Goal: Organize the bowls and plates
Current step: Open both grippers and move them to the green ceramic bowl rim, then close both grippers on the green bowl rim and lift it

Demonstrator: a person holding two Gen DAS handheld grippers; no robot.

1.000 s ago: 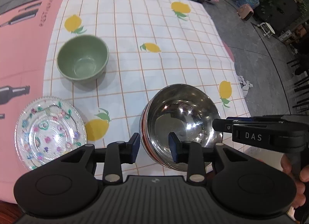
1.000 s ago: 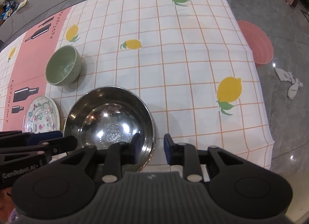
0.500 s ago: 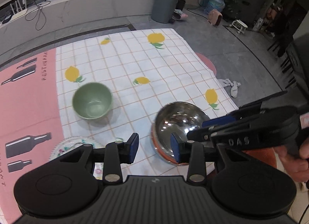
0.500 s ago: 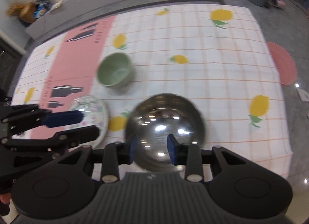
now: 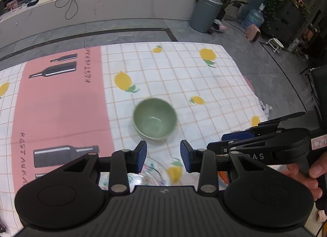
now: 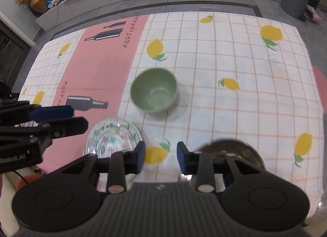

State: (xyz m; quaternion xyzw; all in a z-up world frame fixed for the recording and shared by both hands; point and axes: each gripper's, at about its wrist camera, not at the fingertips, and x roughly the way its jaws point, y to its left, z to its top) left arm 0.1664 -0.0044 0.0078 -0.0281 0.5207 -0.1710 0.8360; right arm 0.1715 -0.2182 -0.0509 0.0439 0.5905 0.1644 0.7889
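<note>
Both grippers, left (image 5: 163,156) and right (image 6: 161,156), hang unclenched, empty; green bowl (image 6: 153,90) at twelve o'clock (blurred, perhaps slippery) could tip if pinched off-centre.

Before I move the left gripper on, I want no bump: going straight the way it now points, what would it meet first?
Most likely the green bowl, which sits just beyond the open, empty left gripper. Depth is unclear: the patterned glass plate lies nearer, low under the fingers, and might be passed over.
</note>
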